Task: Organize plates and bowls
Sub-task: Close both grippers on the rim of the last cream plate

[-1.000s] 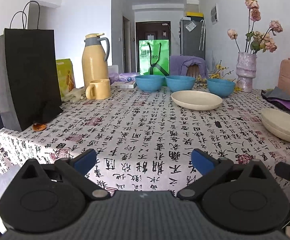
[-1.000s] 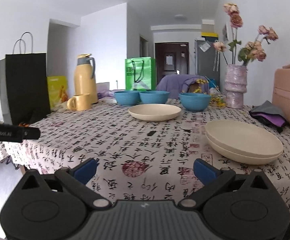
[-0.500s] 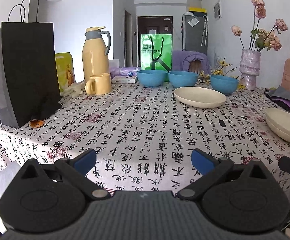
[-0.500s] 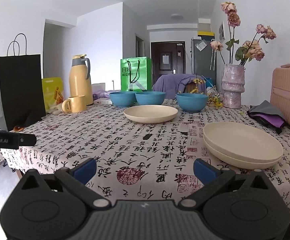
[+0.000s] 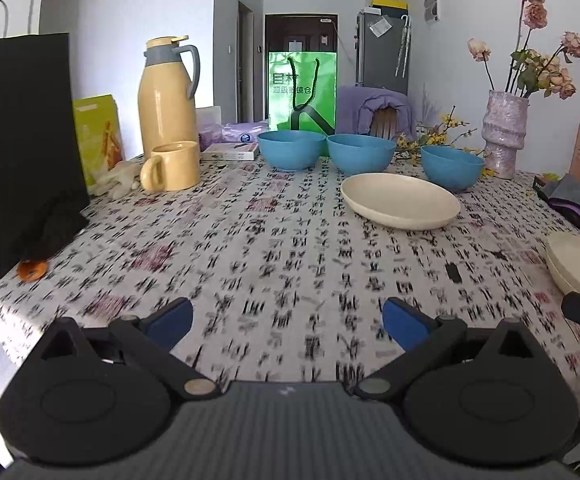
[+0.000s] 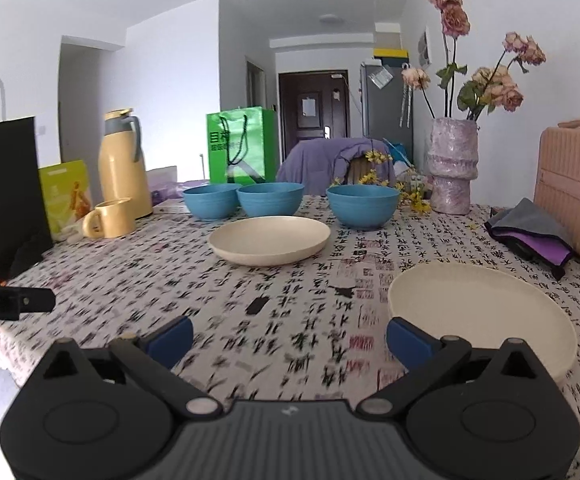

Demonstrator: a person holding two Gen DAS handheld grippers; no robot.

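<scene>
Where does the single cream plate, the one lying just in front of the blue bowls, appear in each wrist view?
Left wrist: single cream plate lies right of centre, in the middle distance.
Right wrist: the plate lies just left of centre.
Shared landmark: the green bag stands behind the bowls in both views.

Colours and patterns on the table

Tablecloth (image 5: pixel 274 240): white, black script, purple stamps. Three bowls (image 6: pixel 362 205): blue. Plates (image 6: pixel 269 239): cream. Jug (image 5: pixel 167 100) and mug (image 5: pixel 174 166): yellow. Bags: black (image 5: pixel 18 140), green (image 6: pixel 242 150). Vase (image 6: pixel 452 166): mottled pink.
</scene>
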